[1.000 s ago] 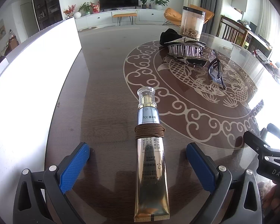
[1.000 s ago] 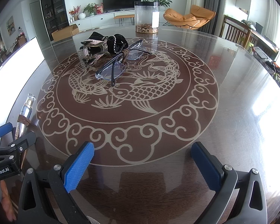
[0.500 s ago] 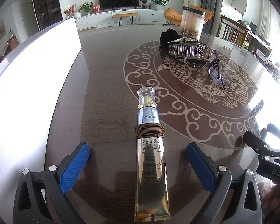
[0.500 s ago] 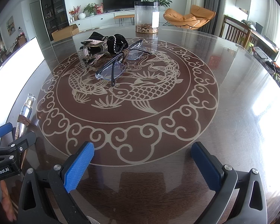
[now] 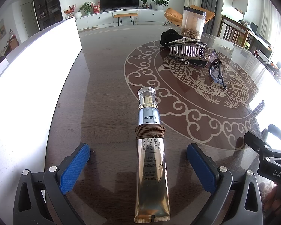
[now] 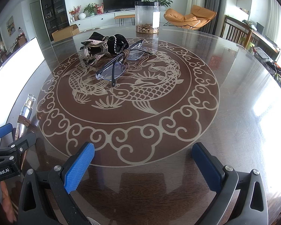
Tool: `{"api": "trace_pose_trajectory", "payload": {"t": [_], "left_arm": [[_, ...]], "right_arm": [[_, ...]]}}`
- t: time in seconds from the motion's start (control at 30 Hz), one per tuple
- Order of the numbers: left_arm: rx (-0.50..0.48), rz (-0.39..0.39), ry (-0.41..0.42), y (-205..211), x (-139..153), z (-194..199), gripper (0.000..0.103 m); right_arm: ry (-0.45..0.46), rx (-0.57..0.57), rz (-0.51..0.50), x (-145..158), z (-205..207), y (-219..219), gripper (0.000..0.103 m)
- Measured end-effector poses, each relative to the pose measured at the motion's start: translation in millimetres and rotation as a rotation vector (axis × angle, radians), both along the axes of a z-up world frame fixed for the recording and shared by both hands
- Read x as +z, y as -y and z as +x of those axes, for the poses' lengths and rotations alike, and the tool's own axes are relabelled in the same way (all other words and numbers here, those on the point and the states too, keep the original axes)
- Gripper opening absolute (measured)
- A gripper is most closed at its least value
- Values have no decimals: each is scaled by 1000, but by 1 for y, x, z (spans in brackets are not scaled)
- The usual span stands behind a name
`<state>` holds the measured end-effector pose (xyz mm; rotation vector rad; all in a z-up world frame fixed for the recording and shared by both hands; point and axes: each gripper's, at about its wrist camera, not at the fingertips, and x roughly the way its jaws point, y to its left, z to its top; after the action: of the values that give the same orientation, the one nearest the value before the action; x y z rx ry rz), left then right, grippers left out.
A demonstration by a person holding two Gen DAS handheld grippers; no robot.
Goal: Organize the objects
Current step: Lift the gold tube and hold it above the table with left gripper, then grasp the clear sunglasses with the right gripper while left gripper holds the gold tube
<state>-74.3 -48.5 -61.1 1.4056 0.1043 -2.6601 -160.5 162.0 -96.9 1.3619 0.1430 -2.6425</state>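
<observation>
A gold and silver cream tube point(image 5: 151, 155) with a clear cap and a brown hair tie point(image 5: 150, 131) wound round it lies flat on the dark table, lengthwise between the fingers of my left gripper point(image 5: 138, 153). That gripper is open and its blue pads do not touch the tube. The tube point(image 6: 25, 112) also shows at the far left of the right wrist view. Farther off lie a rhinestone hair claw point(image 5: 186, 49), a black pouch point(image 5: 170, 35) and glasses point(image 5: 216, 69). My right gripper point(image 6: 143, 156) is open over bare table, well short of the glasses point(image 6: 112, 69).
A clear jar point(image 6: 147, 16) with brown bits at its bottom stands behind the pile. A bright white panel point(image 5: 28, 71) runs along the table's left side. The round table point(image 6: 234, 112) carries a fish and cloud inlay, with glare on the right.
</observation>
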Motion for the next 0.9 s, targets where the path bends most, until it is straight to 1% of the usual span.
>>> {"api": "trace_pose_trajectory", "payload": {"t": [0.47, 0.5, 0.53, 0.63, 0.77, 0.8, 0.9], "left_arm": [[0, 0, 0, 1, -1, -1, 103], [0, 0, 0, 0, 0, 0, 103], [0, 0, 0, 0, 0, 0, 103], [1, 0, 0, 0, 0, -1, 103], [1, 0, -1, 1, -1, -1, 103], [1, 0, -1, 0, 0, -1, 103], [1, 0, -1, 0, -1, -1, 103]], "right_arm": [[1, 0, -1, 1, 0, 0, 103], [12, 5, -1, 1, -1, -1, 103], [17, -11, -20, 4, -2, -2, 103], [-14, -82, -154, 23, -9, -12, 103], [14, -53, -248, 43, -46, 3, 103], [26, -53, -265, 46, -60, 9, 103], [60, -77, -268, 44, -89, 24, 103]]}}
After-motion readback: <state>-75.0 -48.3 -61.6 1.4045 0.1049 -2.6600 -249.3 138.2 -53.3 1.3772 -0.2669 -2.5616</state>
